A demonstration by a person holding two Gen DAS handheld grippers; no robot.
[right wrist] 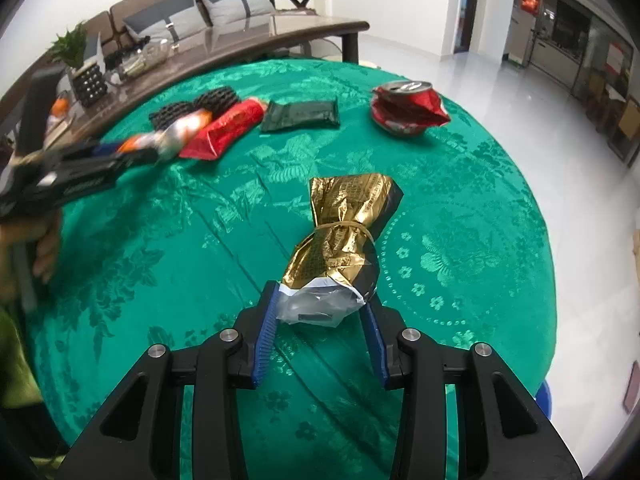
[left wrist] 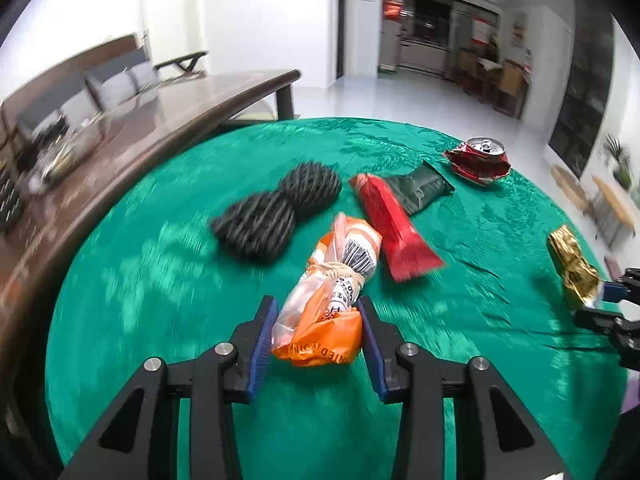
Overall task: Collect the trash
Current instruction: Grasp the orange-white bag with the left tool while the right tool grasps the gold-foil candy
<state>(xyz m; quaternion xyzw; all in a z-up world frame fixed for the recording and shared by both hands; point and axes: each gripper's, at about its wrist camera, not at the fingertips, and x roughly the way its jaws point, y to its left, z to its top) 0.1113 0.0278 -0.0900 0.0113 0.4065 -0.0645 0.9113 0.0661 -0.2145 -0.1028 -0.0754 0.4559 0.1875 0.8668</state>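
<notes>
Blue pads of the left gripper (left wrist: 318, 334) clamp an orange bag (left wrist: 324, 320); the right gripper (right wrist: 322, 322) grips a gold wrapper (right wrist: 340, 236). Crushed can (right wrist: 404, 108) lies on the green tablecloth (right wrist: 200, 280) at one o'clock.

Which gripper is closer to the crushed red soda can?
Right. The right gripper, holding a gold foil bag, sits nearer the crushed red soda can; the left gripper, gripping an orange plastic bag, is farther.

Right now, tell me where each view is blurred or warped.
Left wrist view: motion blur smears the black mesh pads, red packet and side table; fisheye bends the green cloth into a dome. Right wrist view: mostly sharp, gold bag crisp; only the left hand-held gripper at the edge is smeared.
</notes>
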